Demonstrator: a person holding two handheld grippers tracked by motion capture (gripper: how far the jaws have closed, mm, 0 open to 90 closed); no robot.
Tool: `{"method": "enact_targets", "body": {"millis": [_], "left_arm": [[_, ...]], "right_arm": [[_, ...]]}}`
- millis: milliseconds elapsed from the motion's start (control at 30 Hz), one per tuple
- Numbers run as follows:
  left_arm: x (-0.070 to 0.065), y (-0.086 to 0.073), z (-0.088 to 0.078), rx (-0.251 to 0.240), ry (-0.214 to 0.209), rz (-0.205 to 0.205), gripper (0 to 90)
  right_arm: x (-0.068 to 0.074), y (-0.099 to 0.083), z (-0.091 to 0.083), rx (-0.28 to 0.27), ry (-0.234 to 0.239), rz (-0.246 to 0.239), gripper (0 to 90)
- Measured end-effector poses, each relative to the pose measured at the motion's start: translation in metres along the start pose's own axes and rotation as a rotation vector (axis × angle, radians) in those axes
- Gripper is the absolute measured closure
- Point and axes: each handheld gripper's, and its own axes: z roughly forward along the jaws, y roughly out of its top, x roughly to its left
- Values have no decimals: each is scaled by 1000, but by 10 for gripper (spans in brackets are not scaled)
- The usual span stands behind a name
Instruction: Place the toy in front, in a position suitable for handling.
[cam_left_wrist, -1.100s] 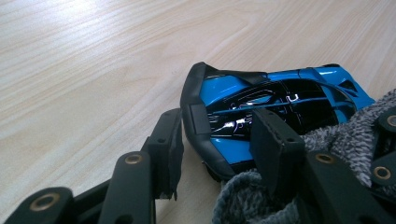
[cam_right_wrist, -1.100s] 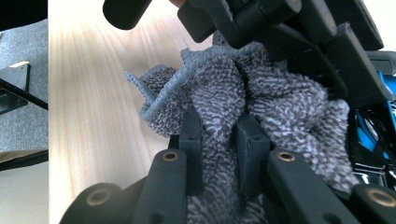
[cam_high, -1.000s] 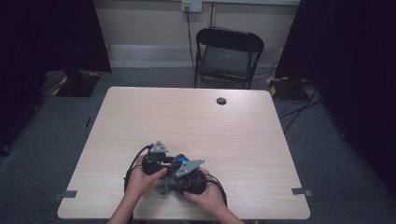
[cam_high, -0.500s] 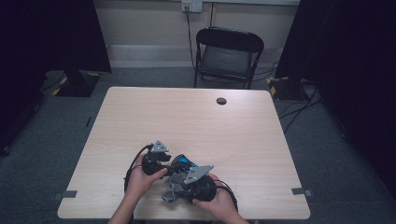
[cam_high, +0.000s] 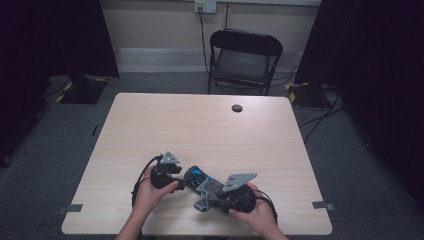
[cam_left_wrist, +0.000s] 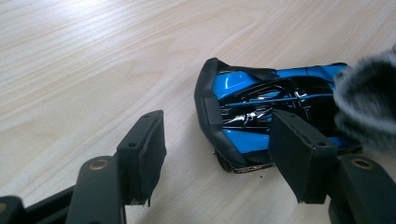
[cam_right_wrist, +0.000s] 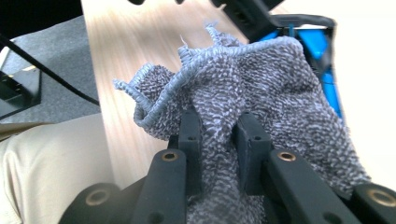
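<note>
A blue and black toy car (cam_high: 197, 174) lies on the wooden table (cam_high: 210, 130) near its front edge. My left gripper (cam_high: 179, 181) is at the car's left end. In the left gripper view its jaws (cam_left_wrist: 218, 116) stand apart and have just been opening. The car (cam_left_wrist: 252, 102) lies ahead and to the right, partly behind the right pad (cam_left_wrist: 294, 149), which does not press on it. My right gripper (cam_high: 216, 192) is shut on a grey woven cloth (cam_high: 204, 200) just right of the car. The cloth (cam_right_wrist: 280, 79) bunches between its pads (cam_right_wrist: 219, 121), with the car (cam_right_wrist: 322, 51) behind.
A small black round cap (cam_high: 237, 108) sits in the tabletop at the far right. Beyond the far edge stands a black folding chair (cam_high: 244, 57). The person's trouser leg (cam_right_wrist: 51, 163) is close under the table's front edge.
The right hand has drawn away to the right and slightly up, with the cloth still in its jaws. The left hand has stayed put while its jaws opened.
</note>
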Motion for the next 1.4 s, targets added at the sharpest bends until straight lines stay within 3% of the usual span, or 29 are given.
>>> {"method": "enact_targets", "body": {"millis": [167,233,467,733,1400], "left_arm": [[-3,0,1,0,-5,0,365],[-4,0,1,8,-13,6,363],[-2,-2,0,11,-15,8,362],[-3,-2,0,15,-19,9,362],[-8,-3,-2,30,-32,23,370]], "right_arm": [[-9,0,-10,-10,-46,15,753],[-21,-5,-16,-21,-74,48,753],[-47,-24,-25,0,-174,96,752],[-67,-36,-31,-6,-236,151,748],[-74,-32,-9,-8,-252,165,722]]}}
